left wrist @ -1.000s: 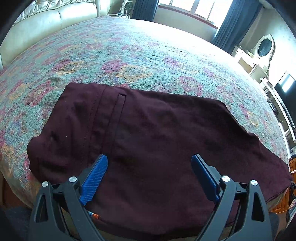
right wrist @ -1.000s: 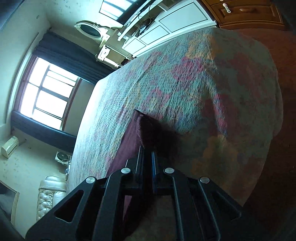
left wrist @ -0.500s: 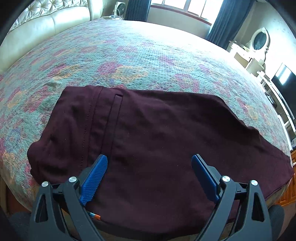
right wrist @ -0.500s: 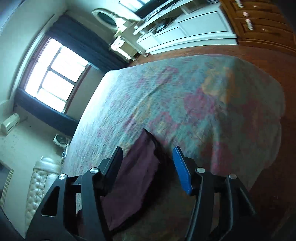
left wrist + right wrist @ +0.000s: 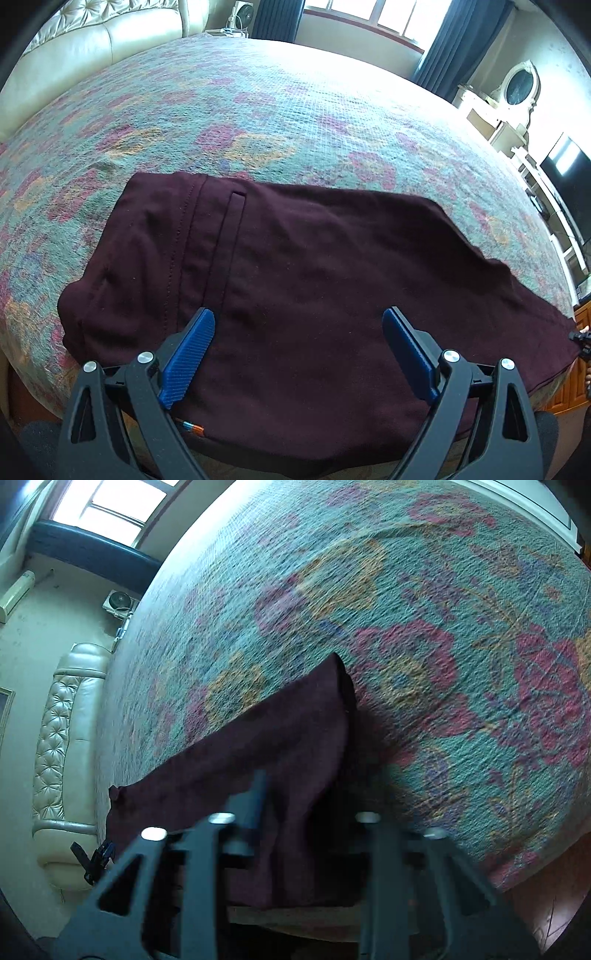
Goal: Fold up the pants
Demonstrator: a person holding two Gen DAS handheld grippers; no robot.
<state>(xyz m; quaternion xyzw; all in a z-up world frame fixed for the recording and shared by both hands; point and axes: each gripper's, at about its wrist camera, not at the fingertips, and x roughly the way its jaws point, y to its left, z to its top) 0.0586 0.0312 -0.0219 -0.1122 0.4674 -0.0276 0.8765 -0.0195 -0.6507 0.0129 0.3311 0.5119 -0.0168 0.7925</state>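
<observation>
Dark maroon pants (image 5: 295, 280) lie flat along the near edge of a bed, waistband to the left, legs stretching right. My left gripper (image 5: 299, 343) is open, its blue fingers (image 5: 188, 350) spread just above the seat of the pants, holding nothing. In the right wrist view the leg end of the pants (image 5: 295, 738) lies on the bedspread. My right gripper (image 5: 314, 805) is open over that leg end, blurred, with nothing between its fingers.
The bed has a floral teal and pink bedspread (image 5: 295, 110). A cream leather headboard (image 5: 92, 48) is at the far left. A white dresser with a mirror (image 5: 517, 96) and a TV (image 5: 565, 173) stand to the right. Wooden floor (image 5: 554, 904) lies beyond the bed's corner.
My right gripper opened and let go of the pants leg end, then swung over it. My left gripper stayed open and drifted slightly over the pants.
</observation>
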